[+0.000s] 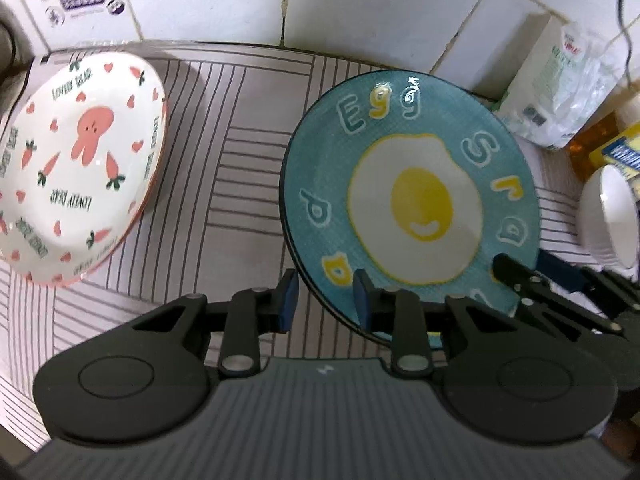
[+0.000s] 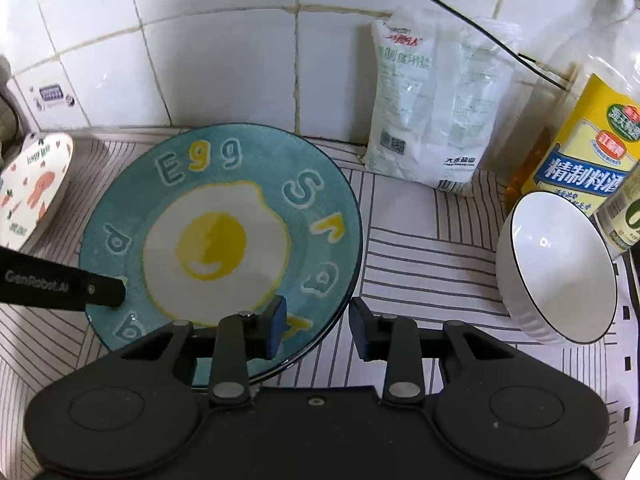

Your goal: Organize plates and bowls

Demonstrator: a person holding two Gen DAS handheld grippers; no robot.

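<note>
A teal plate with a fried-egg picture [image 1: 412,200] lies on the striped mat; it also shows in the right wrist view [image 2: 220,236]. My left gripper [image 1: 326,300] is open, its jaws straddling the plate's near-left rim. My right gripper [image 2: 314,330] is open, its jaws straddling the near-right rim; it shows at the plate's right edge in the left wrist view [image 1: 560,276]. A white bowl with a pink rabbit and carrots [image 1: 76,168] sits far left, also seen in the right wrist view [image 2: 32,192]. A plain white bowl [image 2: 556,268] sits to the right.
A tiled wall [image 2: 224,60] stands behind the striped mat [image 2: 424,248]. A white salt bag [image 2: 432,108], a yellow-labelled bottle [image 2: 584,152] and a smaller bottle [image 2: 624,216] stand at the back right. A black cable [image 2: 480,28] runs along the wall.
</note>
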